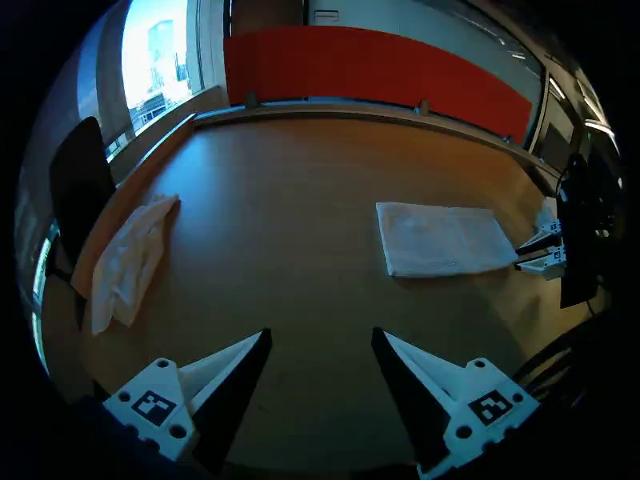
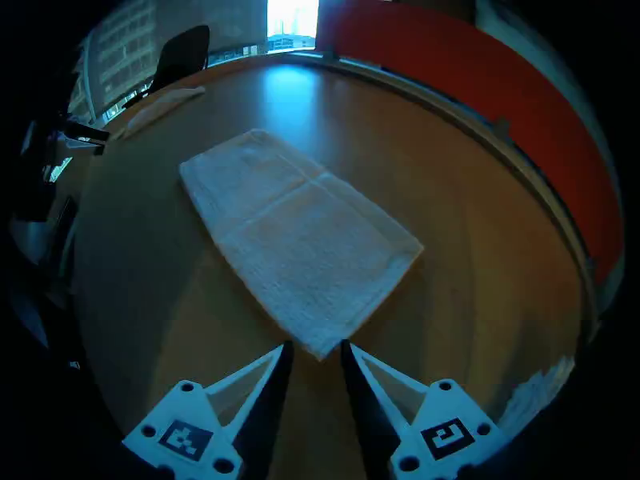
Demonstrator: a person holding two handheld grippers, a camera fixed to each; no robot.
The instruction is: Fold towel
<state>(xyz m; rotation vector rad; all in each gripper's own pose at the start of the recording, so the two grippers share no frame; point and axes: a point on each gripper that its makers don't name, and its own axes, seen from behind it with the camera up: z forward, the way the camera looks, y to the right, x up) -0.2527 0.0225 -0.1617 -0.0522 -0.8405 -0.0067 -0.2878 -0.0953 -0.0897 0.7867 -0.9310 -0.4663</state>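
Left gripper (image 1: 320, 336): fingers are spread wide and nothing is held, over the brown wooden table (image 1: 304, 200). The flat rectangular white terry towel (image 1: 442, 238) is seen well off to its right. Right gripper (image 2: 315, 347): fingers are narrowly parted, and the towel's near corner is set just between the tips, unclamped. The long axis runs away up-left. The right gripper is judged the nearer.

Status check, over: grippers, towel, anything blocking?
Left gripper open, hovering. Right gripper open at towel corner. Towel flat on table. Crumpled cloth lies far aside.
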